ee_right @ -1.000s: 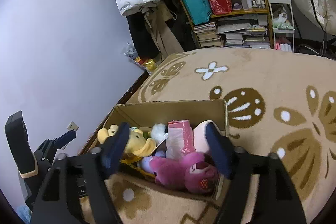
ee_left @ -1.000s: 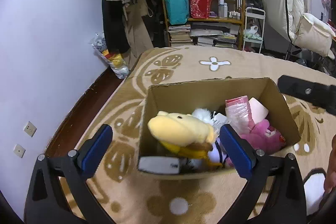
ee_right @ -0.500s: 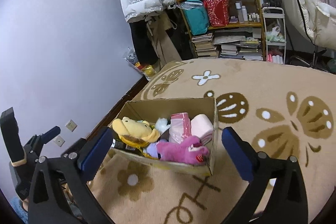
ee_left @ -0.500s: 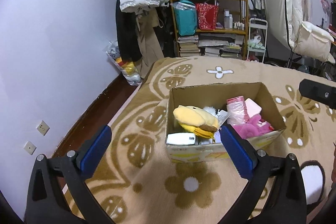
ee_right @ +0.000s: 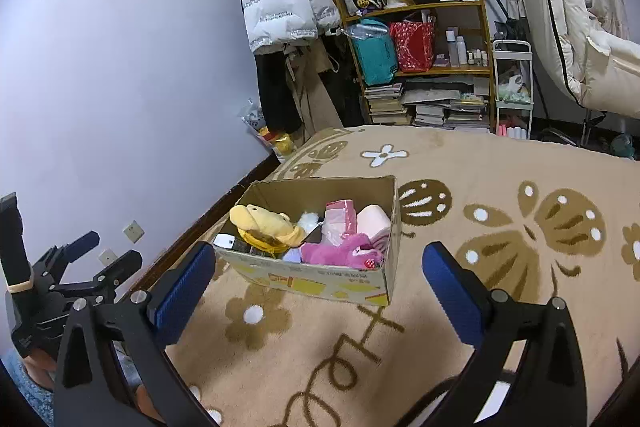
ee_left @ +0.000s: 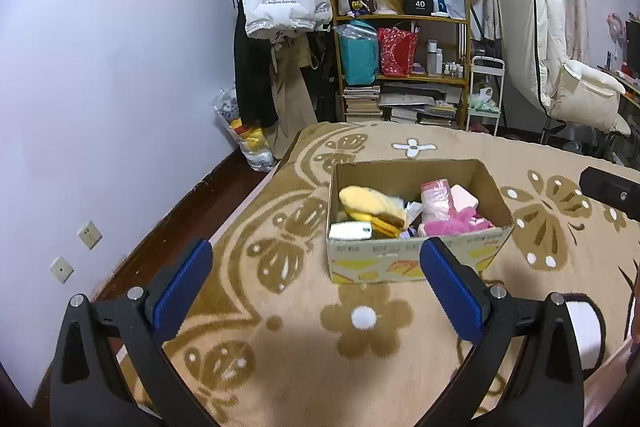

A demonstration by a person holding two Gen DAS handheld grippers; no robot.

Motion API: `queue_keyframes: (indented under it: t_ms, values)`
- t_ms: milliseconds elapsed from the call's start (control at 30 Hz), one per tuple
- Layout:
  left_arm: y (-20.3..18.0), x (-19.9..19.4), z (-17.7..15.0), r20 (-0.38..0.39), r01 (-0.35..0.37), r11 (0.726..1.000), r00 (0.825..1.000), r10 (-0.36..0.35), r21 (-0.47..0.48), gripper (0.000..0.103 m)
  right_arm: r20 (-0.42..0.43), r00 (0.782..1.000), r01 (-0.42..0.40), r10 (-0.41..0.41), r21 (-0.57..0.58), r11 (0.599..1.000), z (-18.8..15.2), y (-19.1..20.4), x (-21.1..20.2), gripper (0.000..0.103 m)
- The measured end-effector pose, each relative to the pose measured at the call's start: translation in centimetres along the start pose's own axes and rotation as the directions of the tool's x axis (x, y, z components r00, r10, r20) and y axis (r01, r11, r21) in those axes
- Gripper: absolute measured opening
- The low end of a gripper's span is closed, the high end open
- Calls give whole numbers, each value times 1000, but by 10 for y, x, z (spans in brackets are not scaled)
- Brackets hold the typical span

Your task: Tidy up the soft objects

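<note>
Cardboard box point(ee_right: 320, 277) beyond gripper point(ee_right: 320, 275) (empty)

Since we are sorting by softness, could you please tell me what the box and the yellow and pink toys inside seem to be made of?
The box looks like matte brown corrugated cardboard with raw cut edges. The yellow toy looks like short-pile plush, and the pink toy like fuzzier plush, probably stuffed.

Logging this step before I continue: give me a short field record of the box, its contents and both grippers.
box: open cardboard box on patterned rug
contents: yellow plush, pink plush, pink pack, white item
left gripper: open, empty, short of box
right gripper: open, empty, jaws just widened
loose toys on rug: none visible
</note>
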State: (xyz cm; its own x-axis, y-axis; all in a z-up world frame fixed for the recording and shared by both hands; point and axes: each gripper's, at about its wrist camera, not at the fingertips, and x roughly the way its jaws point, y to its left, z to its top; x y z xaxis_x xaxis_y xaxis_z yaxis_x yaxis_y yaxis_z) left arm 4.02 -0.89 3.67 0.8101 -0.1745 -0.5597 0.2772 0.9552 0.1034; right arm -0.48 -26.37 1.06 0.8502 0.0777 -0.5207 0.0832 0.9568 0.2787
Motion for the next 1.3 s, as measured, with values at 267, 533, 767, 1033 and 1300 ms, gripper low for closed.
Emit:
queue_keyframes:
  t_ms: [267,533,767,1033,1300]
  values:
    - [2,-7,-20,51,-7,1000,999,8,-15,102,37,999,30,-29,-14,999,-21,-4,3,103]
    - [-7,13,-36,53,-1,1000,999,-1,25,102,7,997,81,-80,-46,996,-37,-13,26,103]
    - [-9,22,-42,50,10,1000,999,-11,25,102,6,996,85,-85,-43,995,-39,-18,34,103]
    - [-9,31,-43,35,24,1000,999,-25,19,102,-29,995,93,-95,-56,994,-43,-19,49,103]
    - [-13,32,-45,38,31,999,999,-32,24,102,-27,995,96,-98,-59,994,-43,-18,49,103]
